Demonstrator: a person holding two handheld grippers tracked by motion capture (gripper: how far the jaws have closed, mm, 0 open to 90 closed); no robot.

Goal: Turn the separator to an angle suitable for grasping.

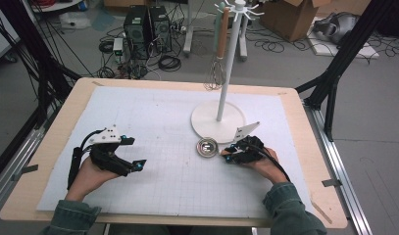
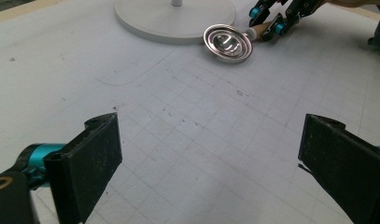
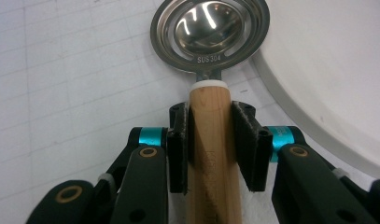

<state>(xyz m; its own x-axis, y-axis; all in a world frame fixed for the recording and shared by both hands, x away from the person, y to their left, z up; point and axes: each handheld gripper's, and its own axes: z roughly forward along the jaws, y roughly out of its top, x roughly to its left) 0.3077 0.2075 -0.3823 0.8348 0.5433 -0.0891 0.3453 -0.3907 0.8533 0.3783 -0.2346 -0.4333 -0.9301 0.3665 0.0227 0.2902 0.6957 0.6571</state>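
The right gripper [image 3: 210, 151] is clamped on the wooden handle [image 3: 212, 140] of a steel strainer spoon [image 1: 207, 147]. The spoon's long axis runs from the gripper toward its round slotted head [image 3: 209, 33], which lies just beside the rack base [image 1: 207, 125], pointing away from the right hand [image 1: 262, 163]. The handle's rear end is cut off in the right gripper view. The left gripper [image 1: 134, 153] is held with its jaws wide apart above the tabletop [image 1: 64, 122], well apart from the base. A whisk [image 1: 216, 73] hangs from the rack pole [image 1: 227, 73].
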